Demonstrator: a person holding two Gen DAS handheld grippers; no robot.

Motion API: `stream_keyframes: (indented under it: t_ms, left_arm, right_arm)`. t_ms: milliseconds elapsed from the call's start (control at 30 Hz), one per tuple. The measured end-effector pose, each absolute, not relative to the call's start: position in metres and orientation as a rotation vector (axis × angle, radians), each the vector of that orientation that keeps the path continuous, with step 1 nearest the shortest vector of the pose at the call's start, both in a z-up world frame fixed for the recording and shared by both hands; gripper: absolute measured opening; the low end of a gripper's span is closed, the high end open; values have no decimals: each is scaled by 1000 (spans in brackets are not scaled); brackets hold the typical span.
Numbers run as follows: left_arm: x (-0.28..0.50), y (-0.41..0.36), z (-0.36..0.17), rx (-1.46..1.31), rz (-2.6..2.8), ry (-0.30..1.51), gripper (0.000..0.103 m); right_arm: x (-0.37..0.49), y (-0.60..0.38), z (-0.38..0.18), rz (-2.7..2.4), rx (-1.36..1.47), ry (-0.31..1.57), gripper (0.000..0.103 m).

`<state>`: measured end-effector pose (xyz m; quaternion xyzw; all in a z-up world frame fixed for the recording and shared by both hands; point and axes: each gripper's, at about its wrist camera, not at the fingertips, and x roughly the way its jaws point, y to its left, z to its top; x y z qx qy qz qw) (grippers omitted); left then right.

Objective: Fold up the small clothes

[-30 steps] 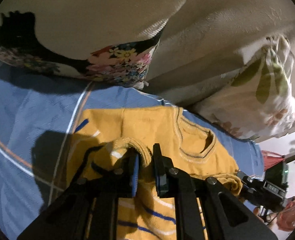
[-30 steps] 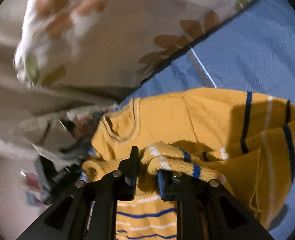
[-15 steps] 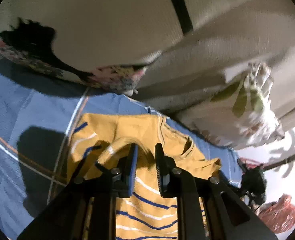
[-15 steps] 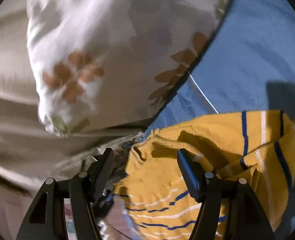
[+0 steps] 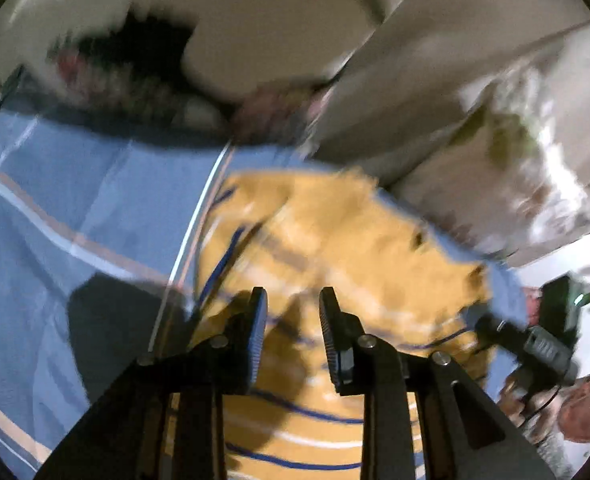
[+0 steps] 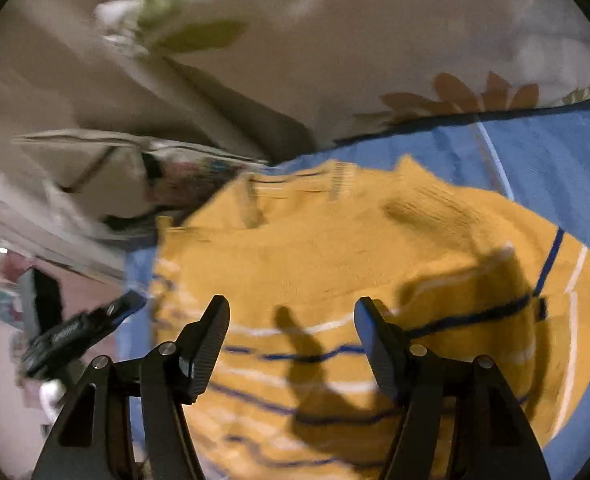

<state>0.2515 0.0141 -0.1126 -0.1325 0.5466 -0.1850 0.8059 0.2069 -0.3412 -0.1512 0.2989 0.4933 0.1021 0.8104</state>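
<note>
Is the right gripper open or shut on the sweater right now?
Open. The right gripper has its jaws spread wide with nothing between them; the yellow striped sweater lies on the blue sheet beyond.

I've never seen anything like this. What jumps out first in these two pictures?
A mustard-yellow sweater with blue and white stripes lies spread on a blue bedsheet, filling the middle of both views. Black open grippers poke in from below: the left gripper and the right gripper. Floral pillows sit behind.

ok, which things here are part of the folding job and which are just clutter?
Job:
yellow striped sweater
left gripper, open
right gripper, open

Lying about:
blue bedsheet
floral pillow
beige blanket
</note>
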Motion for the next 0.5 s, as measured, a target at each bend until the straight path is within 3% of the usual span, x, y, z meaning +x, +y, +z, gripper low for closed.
stream_keyframes:
  t_ms: [100, 133, 200, 333, 400, 467, 500]
  left_arm:
    - [259, 23, -142, -300, -306, 1229, 24]
    - [262, 27, -148, -328, -295, 1244, 19]
    - [264, 35, -147, -384, -301, 1247, 18]
    - [259, 42, -128, -372, -311, 1204, 18]
    - [254, 47, -119, -380, -313, 1189, 21]
    - [246, 52, -111, -391, -306, 1174, 33]
    - [241, 56, -107, -396, -299, 1169, 34]
  right_arm:
    - [222, -359, -168, 101, 568, 1071, 66]
    - [226, -367, -172, 61, 567, 1079, 65]
    - [228, -386, -177, 31, 632, 1076, 57]
    - [208, -405, -157, 27, 726, 1005, 58]
    - [187, -416, -145, 38, 745, 979, 59]
    - [167, -423, -136, 31, 774, 962, 62]
    - [149, -429, -134, 25, 789, 958, 63]
